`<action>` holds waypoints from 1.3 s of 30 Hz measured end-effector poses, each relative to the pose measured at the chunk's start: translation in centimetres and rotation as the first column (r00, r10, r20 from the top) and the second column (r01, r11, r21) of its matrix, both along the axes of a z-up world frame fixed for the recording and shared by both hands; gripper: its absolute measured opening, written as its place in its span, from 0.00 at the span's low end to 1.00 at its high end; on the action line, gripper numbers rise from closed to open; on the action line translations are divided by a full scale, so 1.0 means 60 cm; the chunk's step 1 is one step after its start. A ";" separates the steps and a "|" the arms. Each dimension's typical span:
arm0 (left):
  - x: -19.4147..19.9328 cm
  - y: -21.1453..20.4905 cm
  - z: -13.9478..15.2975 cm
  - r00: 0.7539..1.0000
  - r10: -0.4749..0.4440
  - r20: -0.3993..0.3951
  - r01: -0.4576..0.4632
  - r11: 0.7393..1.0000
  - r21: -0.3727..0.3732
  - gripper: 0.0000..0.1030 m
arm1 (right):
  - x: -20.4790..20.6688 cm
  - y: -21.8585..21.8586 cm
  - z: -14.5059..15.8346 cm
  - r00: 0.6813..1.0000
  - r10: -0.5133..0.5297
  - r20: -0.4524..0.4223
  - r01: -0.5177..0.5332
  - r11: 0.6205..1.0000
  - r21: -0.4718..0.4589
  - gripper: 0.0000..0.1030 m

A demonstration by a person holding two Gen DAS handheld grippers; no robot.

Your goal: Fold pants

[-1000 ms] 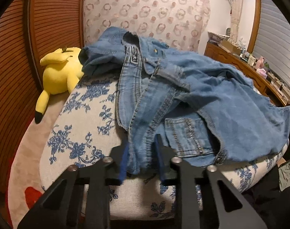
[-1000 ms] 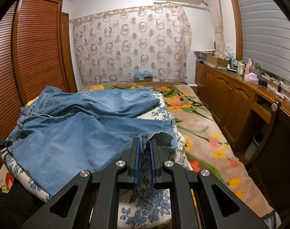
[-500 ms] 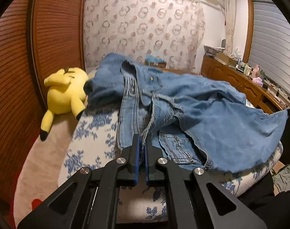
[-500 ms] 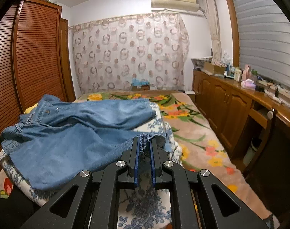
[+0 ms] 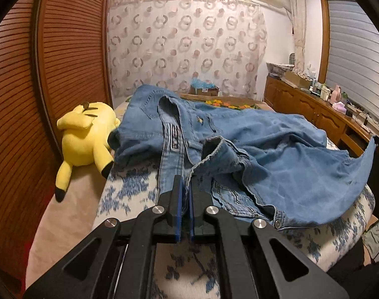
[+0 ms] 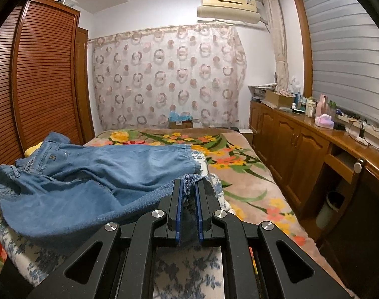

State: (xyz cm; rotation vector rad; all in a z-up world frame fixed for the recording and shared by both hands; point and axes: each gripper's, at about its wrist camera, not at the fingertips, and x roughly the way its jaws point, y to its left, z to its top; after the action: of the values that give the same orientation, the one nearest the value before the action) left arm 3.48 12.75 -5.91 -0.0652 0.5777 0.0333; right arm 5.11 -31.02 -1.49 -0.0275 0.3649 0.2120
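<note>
The denim pants lie rumpled across a blue-flowered white cushion, waistband toward the yellow plush toy and legs running off the other way. Our left gripper is clenched on a waistband edge at the near side of the cushion, the cloth pinched between its blue pads. Our right gripper is clamped on a leg hem at the cushion's opposite end, the hem bunched up between the jaws.

We judge this to be the start of the first fold: both ends of the near edge are gripped and lifted slightly off the cushion. Next we need to raise the two ends together, keep the cloth taut between them, and carry the near edge over toward the far leg so one leg lands on the other.

The cushion is barely wider than the pants, and denim already hangs over its near edge. Beyond it the flowered bedspread lies open. The plush toy sits just beside the waistband, with the slatted wardrobe close behind it, so room there is tight.
</note>
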 end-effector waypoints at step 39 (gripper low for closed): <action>0.261 0.020 0.118 0.998 -0.021 0.065 0.015 0.996 0.090 0.05 | 0.235 0.059 0.081 0.998 -0.015 0.063 0.021 0.994 -0.104 0.09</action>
State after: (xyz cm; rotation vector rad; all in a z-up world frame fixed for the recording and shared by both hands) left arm 19.14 13.98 1.19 0.0263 0.5097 0.0398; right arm 19.19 -27.49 3.35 -0.1338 0.3140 0.1734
